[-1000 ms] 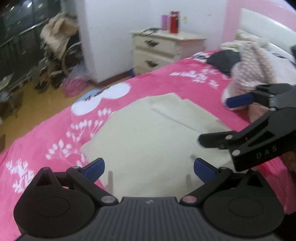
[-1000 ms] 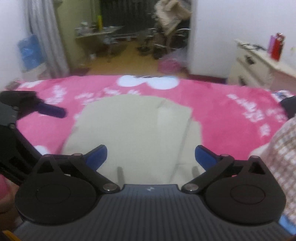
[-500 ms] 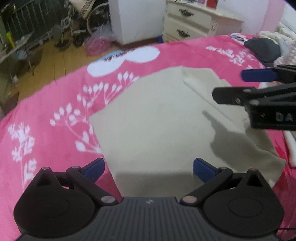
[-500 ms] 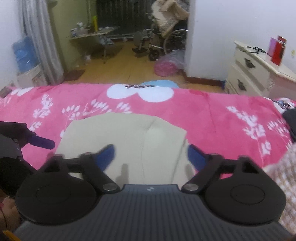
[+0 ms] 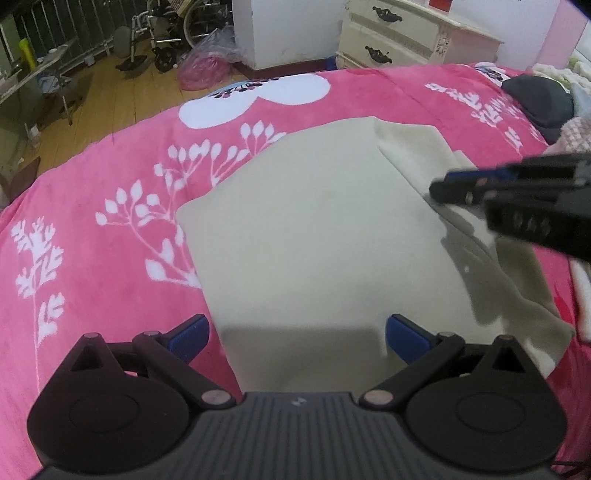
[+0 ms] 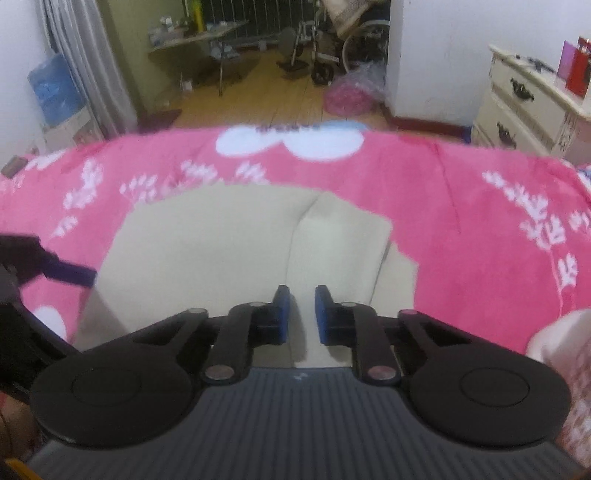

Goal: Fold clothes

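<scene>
Left wrist view — right gripper lettering blurred — no readable writing.

Both our cams ride right behind the jaws, angled down at the bed from pretty close. The left wrist view looks across the beige garment toward the white dresser and the wooden floor. The right wrist view faces the same garment from the other side, toward the doorway with the wheelchair. They share the garment, the pink blanket, the dresser, and each catches the other gripper at its edge.
</scene>
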